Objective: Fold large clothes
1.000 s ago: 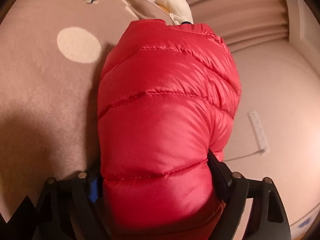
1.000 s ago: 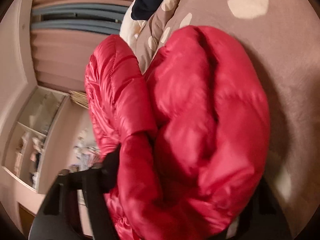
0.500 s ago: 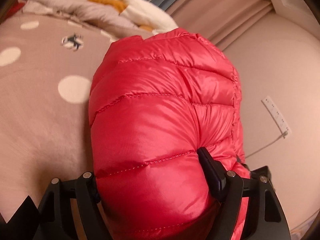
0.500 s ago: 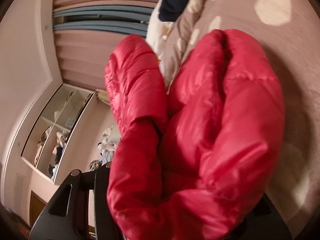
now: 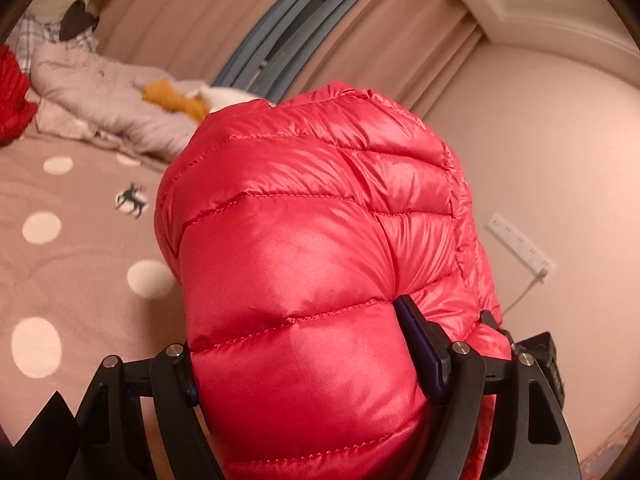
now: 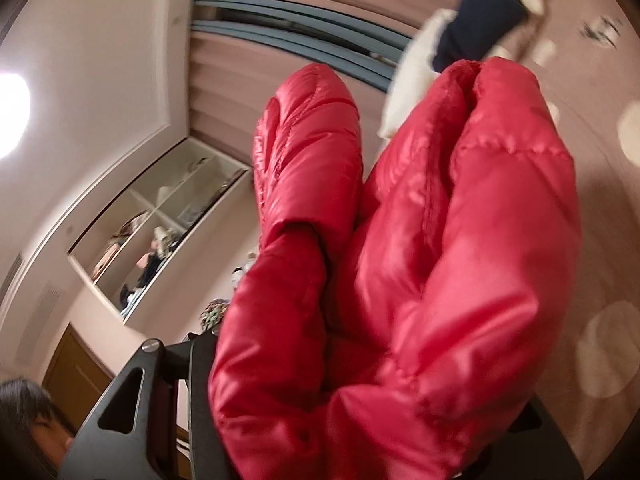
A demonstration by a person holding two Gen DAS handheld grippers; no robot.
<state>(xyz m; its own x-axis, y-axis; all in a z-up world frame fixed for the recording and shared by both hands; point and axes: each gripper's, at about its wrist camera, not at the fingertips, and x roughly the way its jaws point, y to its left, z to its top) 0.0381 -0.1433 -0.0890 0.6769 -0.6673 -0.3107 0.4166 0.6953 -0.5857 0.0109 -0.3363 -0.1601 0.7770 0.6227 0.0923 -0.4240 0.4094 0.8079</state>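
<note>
— Carrying the red puffer jacket (image 5: pixel 320 264) up off the bed (image 5: pixel 72 248), are they?

— Seemingly so. The left claw (image 5: pixel 312 364) is clamping a thick quilted roll, its jaws having just been closing on it. The right claw (image 6: pixel 360 412) is likewise squeezing bunched folds that bulge out far past its fingers.

— And next?

— I'm judging the bundle needs laying flat on the bed, both claws keeping level so nothing is slipping loose.

We look along each gripper's fingers from just behind them, very near; the left wrist view faces over the dotted bedspread (image 5: pixel 80 248) toward the curtains (image 5: pixel 360 52), the right rolled sideways; both share the red puffer jacket (image 5: pixel 312 248)
</note>
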